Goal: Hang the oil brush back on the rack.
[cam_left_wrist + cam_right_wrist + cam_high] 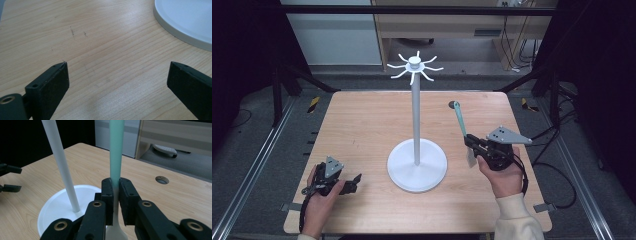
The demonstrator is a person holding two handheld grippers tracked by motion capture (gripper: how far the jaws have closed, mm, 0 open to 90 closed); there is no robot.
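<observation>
The right claw [114, 195] is gripping the green spatula [459, 121], handle up, beside the hook stand [416, 122]; hanging is remaining. The left claw [117, 82] is resting released on the worktop [362, 125].

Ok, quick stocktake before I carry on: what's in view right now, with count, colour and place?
Stand: one, white, round base mid-table, tall pole with hooked arms on top.
Spatula: one, pale green handle with whitish blade, clamped upright in the right gripper, right of the stand.
Table: one, light wood, with a round hole near its far right edge.
Left gripper: one, black, jaws open, low over the table at front left.
Right gripper: one, black, shut on the spatula.
Hands: two, one holding each gripper.
</observation>
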